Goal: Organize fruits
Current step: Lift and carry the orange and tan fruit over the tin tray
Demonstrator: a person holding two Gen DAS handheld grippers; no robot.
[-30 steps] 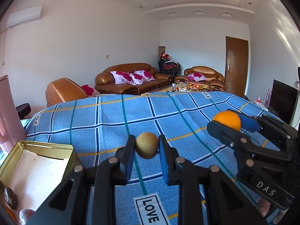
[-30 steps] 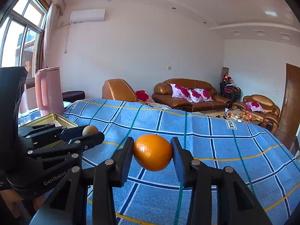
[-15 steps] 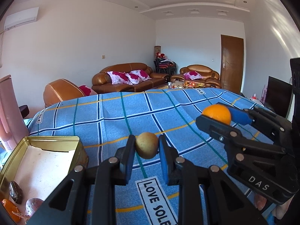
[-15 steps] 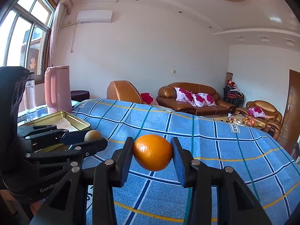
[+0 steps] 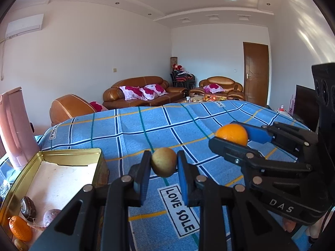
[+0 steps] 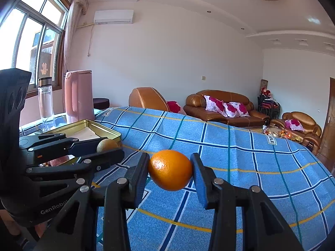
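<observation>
My left gripper (image 5: pixel 164 163) is shut on a small yellow-brown round fruit (image 5: pixel 164 162) and holds it above the blue checked cloth, just right of a gold tin tray (image 5: pixel 18 183). The tray holds an orange (image 5: pixel 19 228), a dark round fruit (image 5: pixel 27 207) and a pinkish fruit (image 5: pixel 51 216) at its near end. My right gripper (image 6: pixel 170 172) is shut on an orange (image 6: pixel 170 172), held above the cloth to the right of the left gripper. The orange also shows in the left wrist view (image 5: pixel 232 134), and the yellow-brown fruit shows in the right wrist view (image 6: pixel 106 144).
A pink kettle (image 6: pixel 78 96) and a clear bottle (image 6: pixel 46 104) stand behind the tray (image 6: pixel 104 128) at the table's left edge. The blue cloth (image 5: pixel 146 129) covers the table. Brown sofas (image 5: pixel 142 93) stand beyond the far edge.
Both grippers have moved left toward the tin tray with their fruits still held. The tray and the fruits in it have come further into the left wrist view.
</observation>
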